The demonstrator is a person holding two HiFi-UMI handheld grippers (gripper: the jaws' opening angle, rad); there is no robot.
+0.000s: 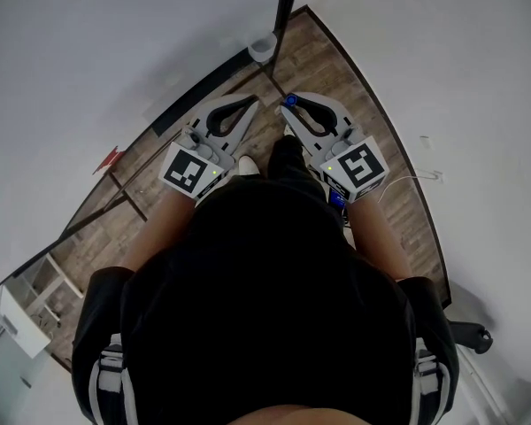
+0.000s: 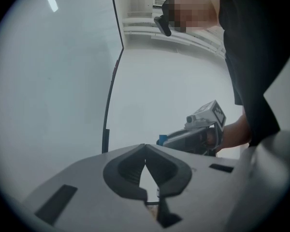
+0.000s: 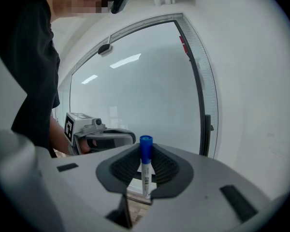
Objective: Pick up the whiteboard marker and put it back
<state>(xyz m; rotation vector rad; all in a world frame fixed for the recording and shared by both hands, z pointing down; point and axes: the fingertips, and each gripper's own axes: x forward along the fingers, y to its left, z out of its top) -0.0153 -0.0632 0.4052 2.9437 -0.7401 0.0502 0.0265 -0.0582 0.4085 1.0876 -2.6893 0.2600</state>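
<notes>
A whiteboard marker (image 3: 145, 170) with a white barrel and a blue cap stands upright between the pads of my right gripper (image 3: 145, 151), which is shut on it. In the head view the blue cap (image 1: 290, 101) pokes out at the tip of the right gripper (image 1: 292, 104). My left gripper (image 1: 250, 103) is held beside it at the same height, apart from it. Its jaws meet at the tips with nothing between them (image 2: 145, 149). From the left gripper view I see the right gripper (image 2: 195, 135) and the blue cap (image 2: 162, 140).
A large glossy whiteboard (image 3: 145, 91) with a dark frame rises ahead of the grippers. White walls (image 1: 88, 51) flank a strip of wooden floor (image 1: 319, 60). A dark pole with a pale base (image 1: 263, 47) stands on it. The person's dark clothing (image 1: 265, 299) fills the lower head view.
</notes>
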